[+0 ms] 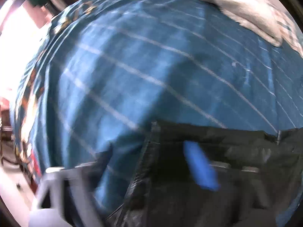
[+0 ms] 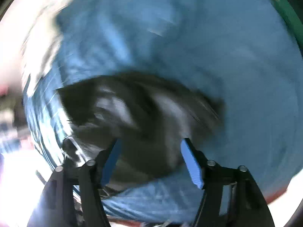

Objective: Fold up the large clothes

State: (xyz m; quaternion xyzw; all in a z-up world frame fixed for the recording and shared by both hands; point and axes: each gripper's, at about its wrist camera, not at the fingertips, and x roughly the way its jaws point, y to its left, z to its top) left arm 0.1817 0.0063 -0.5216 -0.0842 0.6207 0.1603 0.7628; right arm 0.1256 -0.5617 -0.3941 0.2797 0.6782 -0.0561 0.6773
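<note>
A dark grey garment (image 1: 208, 198) lies on a blue checked sheet (image 1: 132, 66), filling the lower right of the blurred left wrist view. My left gripper (image 1: 151, 164) points down at the garment's edge. Its blue pad (image 1: 200, 166) stands well apart from the other finger (image 1: 102, 160), with the garment's edge between them and no visible pinch. In the right wrist view the same dark garment (image 2: 142, 117) lies crumpled on the blue sheet (image 2: 227, 56). My right gripper (image 2: 151, 162) hovers over it, both blue pads (image 2: 191, 162) spread wide with nothing held.
A cream cloth (image 1: 236, 5) is heaped at the sheet's far right. The sheet's edge drops to a bright floor (image 1: 11, 179) on the left. A red and green band (image 2: 284, 9) borders the sheet at the upper right of the right wrist view.
</note>
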